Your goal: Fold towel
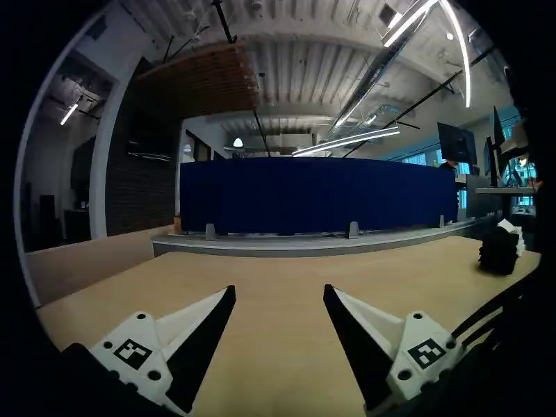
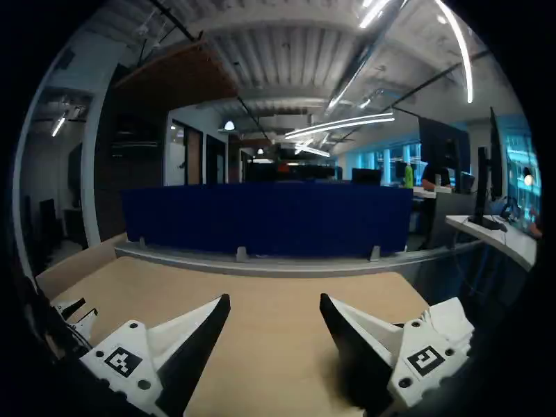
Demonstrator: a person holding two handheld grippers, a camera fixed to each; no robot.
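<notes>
In the left gripper view my left gripper [image 1: 279, 288] hovers low over a light wooden table [image 1: 278, 320], open, with bare tabletop between its fingers. In the right gripper view my right gripper [image 2: 274, 297] is also open over the same table [image 2: 271, 347], holding nothing. A black and white device [image 1: 500, 250] rests on the table at the far right of the left gripper view; it looks like the other gripper. White and black parts [image 2: 73, 313] at the left edge of the right gripper view look like a gripper too.
A dark blue partition [image 1: 313, 194] on a grey rail [image 1: 292, 243] closes off the table's far side, seen also as the partition [image 2: 267, 219]. Monitors [image 1: 459, 142] and desks [image 2: 497, 236] stand to the right. A dark wall [image 1: 139, 187] is at the left.
</notes>
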